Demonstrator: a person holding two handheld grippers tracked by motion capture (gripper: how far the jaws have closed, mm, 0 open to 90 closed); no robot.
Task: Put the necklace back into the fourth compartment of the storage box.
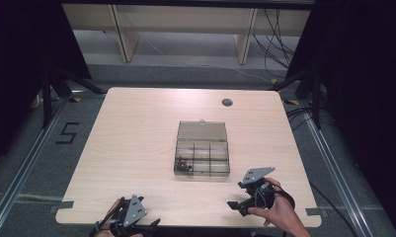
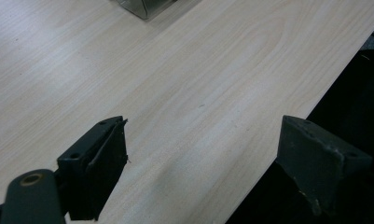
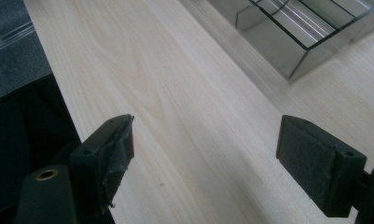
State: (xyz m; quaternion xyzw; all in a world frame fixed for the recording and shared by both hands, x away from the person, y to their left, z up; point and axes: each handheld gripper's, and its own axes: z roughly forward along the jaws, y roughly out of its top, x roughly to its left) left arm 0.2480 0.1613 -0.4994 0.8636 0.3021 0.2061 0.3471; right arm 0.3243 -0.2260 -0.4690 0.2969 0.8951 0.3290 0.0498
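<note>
- High view shows a clear plastic compartment box (image 1: 202, 157) near the middle of the tabletop (image 1: 136, 148), its lid (image 1: 202, 131) thrown back flat on the far side, so every cell can be reached from above.
- Small dark pieces (image 1: 183, 166) sit in the near-left cell; the other cells look empty (too small to name the pieces).
- Left gripper (image 1: 131, 217) is held low at the near edge of the tabletop, well apart from the box; in its own view the jaws stand wide apart with nothing between them, and a box corner (image 2: 145, 7) lies far ahead of the jaws.
- Right gripper (image 1: 252, 190) is held over the tabletop just off the box's near-right corner; its jaws are also spread wide and empty, with the box wall (image 3: 315, 51) ahead and toward the right-hand jaw.
- Both look parked at rest, I judge, close to the person for an easy start.
- Bare wood lies ahead of both pairs of jaws; the tabletop edge runs close beside the right-hand jaw of the left gripper, and beside the left-hand jaw of the right gripper, so room lies forward.
</note>
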